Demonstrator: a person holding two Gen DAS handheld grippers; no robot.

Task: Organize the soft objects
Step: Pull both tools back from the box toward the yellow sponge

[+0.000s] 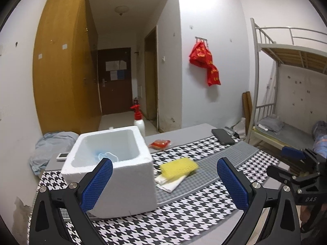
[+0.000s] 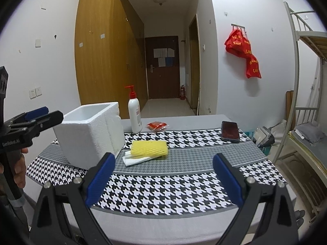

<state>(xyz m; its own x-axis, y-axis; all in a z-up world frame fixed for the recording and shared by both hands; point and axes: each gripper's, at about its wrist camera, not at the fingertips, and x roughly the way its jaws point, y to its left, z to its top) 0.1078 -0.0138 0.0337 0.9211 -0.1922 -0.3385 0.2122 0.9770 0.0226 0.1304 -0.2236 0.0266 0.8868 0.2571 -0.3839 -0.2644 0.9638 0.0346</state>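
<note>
A white foam box (image 1: 114,169) (image 2: 90,130) stands on the left of the houndstooth table cloth (image 2: 173,185), with a pale blue soft item (image 1: 106,156) inside it. Right of the box lies a yellow foam net (image 1: 177,168) (image 2: 150,148) on top of white tissues (image 1: 171,182) (image 2: 134,159). My left gripper (image 1: 164,171) is open above the table's near edge, its left finger in front of the box. My right gripper (image 2: 162,166) is open too, back from the yellow net with nothing between its fingers. In the right wrist view the left gripper (image 2: 40,116) shows at the left, held by a hand (image 2: 19,163).
A white pump bottle with a red top (image 2: 134,112) (image 1: 139,122), a red packet (image 2: 157,126) (image 1: 160,144) and a black phone (image 2: 230,131) (image 1: 223,136) lie at the table's far side. A small white device (image 1: 63,156) sits left of the box. A bunk bed (image 1: 286,85) stands at the right.
</note>
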